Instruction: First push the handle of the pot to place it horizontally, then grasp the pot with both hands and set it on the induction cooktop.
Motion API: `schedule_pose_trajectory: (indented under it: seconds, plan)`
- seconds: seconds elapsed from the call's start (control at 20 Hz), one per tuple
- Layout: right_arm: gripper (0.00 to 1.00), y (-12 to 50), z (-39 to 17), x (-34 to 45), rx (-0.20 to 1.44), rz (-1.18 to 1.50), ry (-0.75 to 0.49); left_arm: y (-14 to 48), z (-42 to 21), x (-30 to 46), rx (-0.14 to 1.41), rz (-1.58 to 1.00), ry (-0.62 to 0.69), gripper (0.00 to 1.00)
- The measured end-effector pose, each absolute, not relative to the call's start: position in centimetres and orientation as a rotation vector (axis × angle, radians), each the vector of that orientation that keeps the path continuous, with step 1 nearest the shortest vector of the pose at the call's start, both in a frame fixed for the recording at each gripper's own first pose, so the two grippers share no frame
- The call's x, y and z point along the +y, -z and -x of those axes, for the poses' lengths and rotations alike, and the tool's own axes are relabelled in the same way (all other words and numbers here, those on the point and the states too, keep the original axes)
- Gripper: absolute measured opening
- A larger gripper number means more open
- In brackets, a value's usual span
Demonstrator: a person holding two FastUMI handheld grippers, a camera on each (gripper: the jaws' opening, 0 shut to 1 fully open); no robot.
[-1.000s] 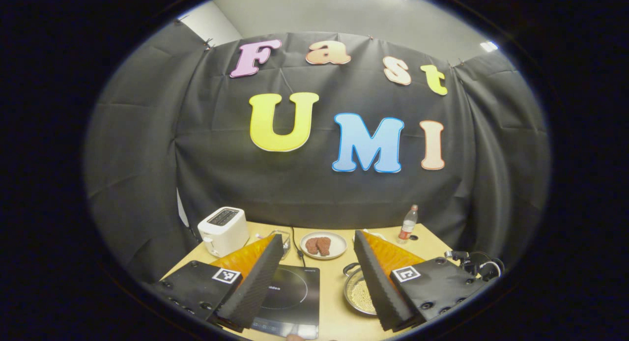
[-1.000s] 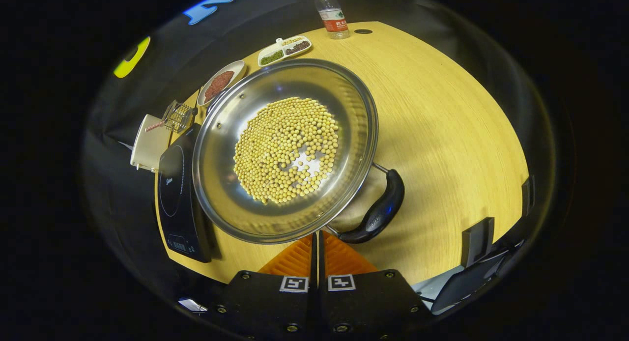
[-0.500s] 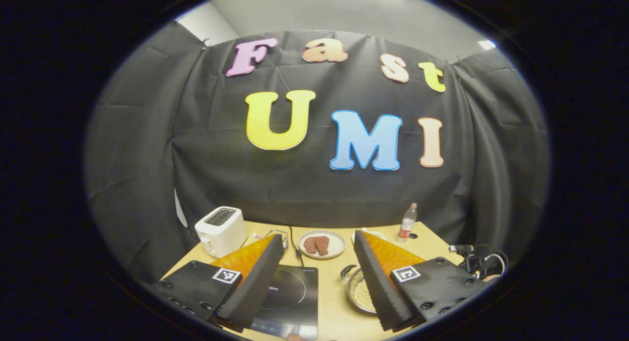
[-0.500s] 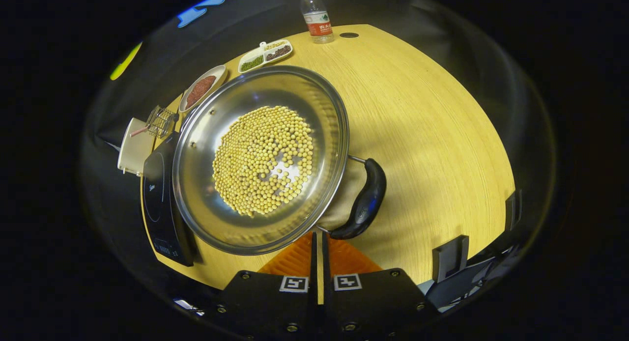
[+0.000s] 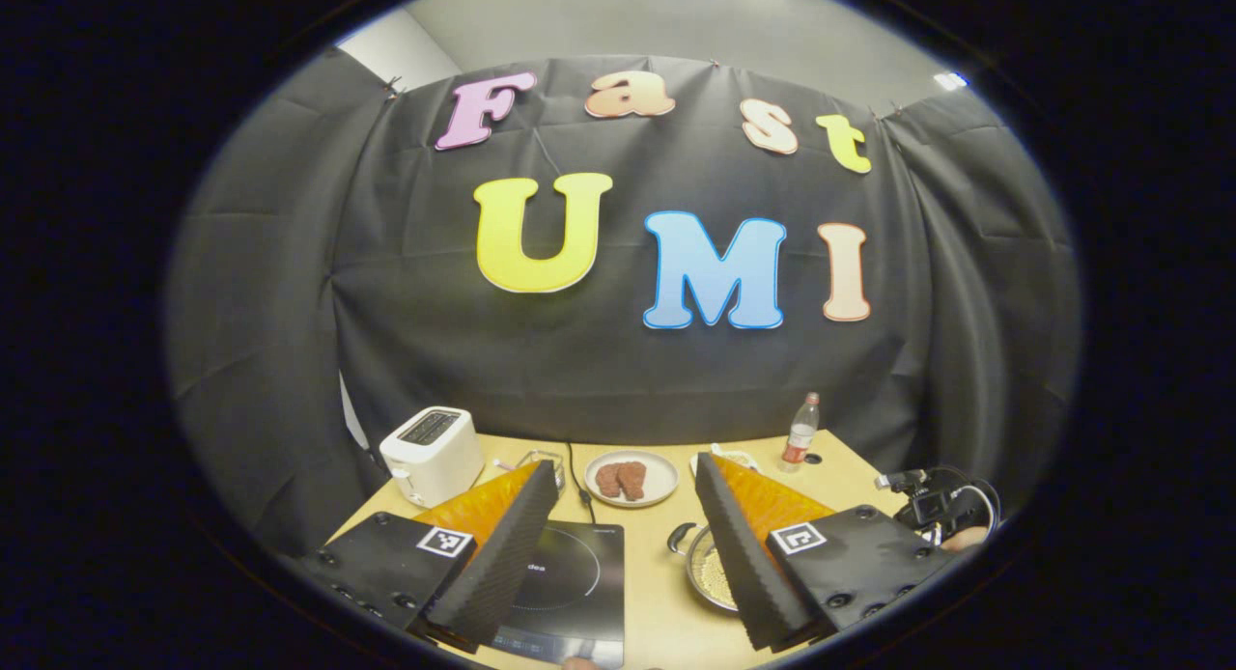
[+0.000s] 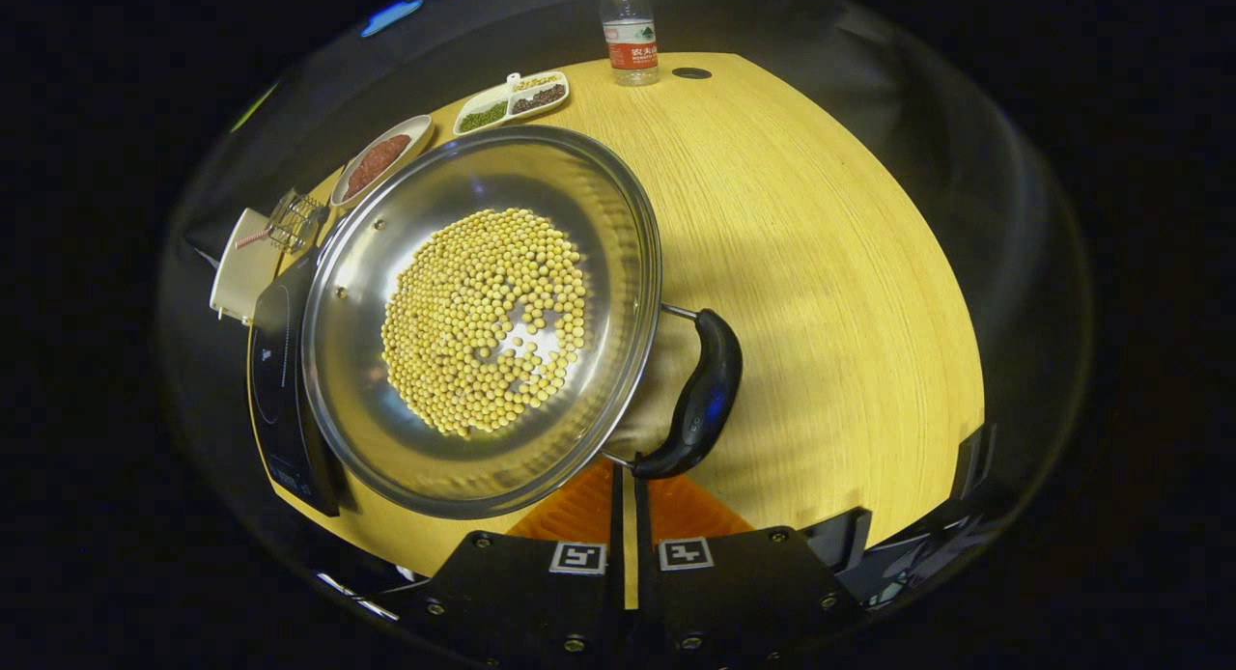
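Since a second ago the pot (image 6: 483, 322) has swung left in my right gripper view, its near handle (image 6: 697, 400) just ahead of my right gripper (image 6: 626, 477), whose fingers are pressed together. My left gripper (image 5: 628, 544) hangs spread wide above the induction cooktop (image 5: 570, 583). To turn it well, I should nudge the handle's end slowly so the beans (image 6: 488, 332) stay put.

In the right gripper view the pot (image 6: 483, 318) of soybeans (image 6: 486, 334) has slid left and now covers more of the induction cooktop (image 6: 280, 380); its black handle (image 6: 697, 400) sits closer to the right gripper (image 6: 626, 477).
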State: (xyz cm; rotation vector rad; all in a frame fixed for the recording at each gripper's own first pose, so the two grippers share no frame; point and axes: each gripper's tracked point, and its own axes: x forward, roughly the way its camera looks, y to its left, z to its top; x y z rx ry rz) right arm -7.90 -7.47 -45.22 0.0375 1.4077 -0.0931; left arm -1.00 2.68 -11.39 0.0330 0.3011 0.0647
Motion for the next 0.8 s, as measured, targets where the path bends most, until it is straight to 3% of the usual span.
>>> schedule_pose_trajectory:
  seconds: [0.8]
  plan:
    - [0.06, 46.3, 2.5, -12.3, 1.391, 0.179, 0.095, 12.0, 0.1, 1.8, 0.323, -0.062, -0.043, 0.95]
